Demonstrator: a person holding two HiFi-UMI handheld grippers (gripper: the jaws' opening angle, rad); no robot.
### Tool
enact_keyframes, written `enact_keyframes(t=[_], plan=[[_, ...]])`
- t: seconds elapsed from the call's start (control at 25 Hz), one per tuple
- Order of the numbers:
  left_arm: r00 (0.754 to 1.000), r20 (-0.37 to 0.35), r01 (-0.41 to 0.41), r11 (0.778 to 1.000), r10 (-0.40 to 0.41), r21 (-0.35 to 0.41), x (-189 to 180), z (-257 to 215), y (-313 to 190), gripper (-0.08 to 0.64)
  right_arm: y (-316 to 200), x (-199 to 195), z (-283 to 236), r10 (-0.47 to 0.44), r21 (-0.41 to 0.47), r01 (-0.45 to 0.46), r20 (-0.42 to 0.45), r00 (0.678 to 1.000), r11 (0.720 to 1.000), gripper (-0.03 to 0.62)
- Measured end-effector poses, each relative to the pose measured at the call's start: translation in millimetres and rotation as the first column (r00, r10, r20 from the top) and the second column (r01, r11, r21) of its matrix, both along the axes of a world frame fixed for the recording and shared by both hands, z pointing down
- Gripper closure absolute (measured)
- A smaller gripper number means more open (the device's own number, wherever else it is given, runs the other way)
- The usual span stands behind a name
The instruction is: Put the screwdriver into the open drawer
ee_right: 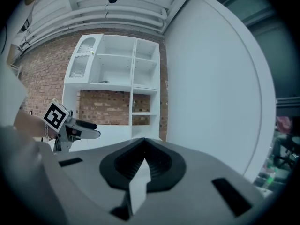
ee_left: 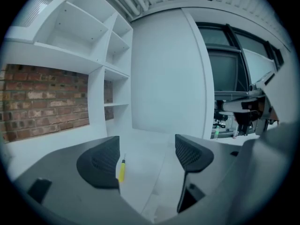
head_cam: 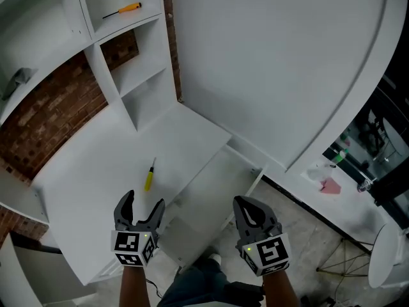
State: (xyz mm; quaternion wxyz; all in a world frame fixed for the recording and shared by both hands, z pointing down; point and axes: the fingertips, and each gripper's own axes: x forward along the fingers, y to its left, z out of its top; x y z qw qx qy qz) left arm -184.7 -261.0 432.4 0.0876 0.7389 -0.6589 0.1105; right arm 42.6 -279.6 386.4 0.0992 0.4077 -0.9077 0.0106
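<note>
Near the surface's [head_cam: 89, 171] front edge, beside the open drawer [head_cam: 214, 194], the yellow screwdriver [head_cam: 149, 178] lies just ahead of your left gripper [head_cam: 143, 202], its fingers [ee_left: 99, 162] wide apart and empty, while your right gripper's [head_cam: 251, 211] fingers are closed on nothing.

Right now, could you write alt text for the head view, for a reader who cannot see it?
A yellow screwdriver lies on a white desk, just beyond the left gripper, whose fingers are open. The right gripper, fingers closed, is near the open drawer at the desk's edge; an orange screwdriver rests on a high shelf.
</note>
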Motion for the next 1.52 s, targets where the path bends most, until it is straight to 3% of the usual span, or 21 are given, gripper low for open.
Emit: enact_keyframes(t=[0.36,0.56,0.8,1.0,1.04,1.12,1.16,1.32,1.52], plan=[[1.0,0.025,0.016,0.992,-0.013,-0.125,-47.7,63.1,-54.0,0.202,-21.6,-29.5,37.6,0.021,-0.099,-0.024,-0.035,0.999,0.995,0.581],[0.999,-0.044,0.018,0.974,-0.029,-0.226,-64.5,116.9,-90.6,0.204,-33.5,-35.7,62.9,0.045,-0.158,-0.055,-0.066,0.997,0.986,0.581],[0.995,-0.043,0.07,0.935,-0.091,-0.347,-88.8,169.0,-115.8,0.205,-39.2,-48.4,80.0,0.026,-0.202,-0.047,-0.105,0.994,0.978,0.581],[0.997,0.0,0.069,0.883,-0.079,-0.465,-91.7,199.5,-119.9,0.207,-40.0,-53.5,91.6,0.021,-0.23,-0.05,-0.125,0.992,0.972,0.581],[0.997,0.014,0.078,0.877,-0.081,-0.474,-92.9,202.4,-119.2,0.23,-40.2,-53.7,92.1,0.02,-0.231,-0.05,-0.129,0.991,0.972,0.581],[0.994,0.053,0.107,0.871,-0.093,-0.479,-98.4,206.9,-117.6,0.444,-40.5,-54.2,91.6,0.019,-0.23,-0.05,-0.135,0.991,0.972,0.581],[0.994,0.067,0.11,0.869,-0.089,-0.482,-99.9,209.1,-117.2,0.466,-40.7,-54.4,91.1,0.019,-0.229,-0.05,-0.136,0.991,0.972,0.581],[0.996,0.069,0.088,0.861,-0.062,-0.502,-97.2,209.4,-116.4,0.479,-39.6,-52.4,89.6,0.026,-0.227,-0.058,-0.141,0.99,0.972,0.581],[0.997,0.065,0.075,0.884,-0.051,-0.461,-89.0,186.4,-116.0,0.479,-34.5,-49.7,82.5,0.036,-0.209,-0.064,-0.137,0.99,0.976,0.581]])
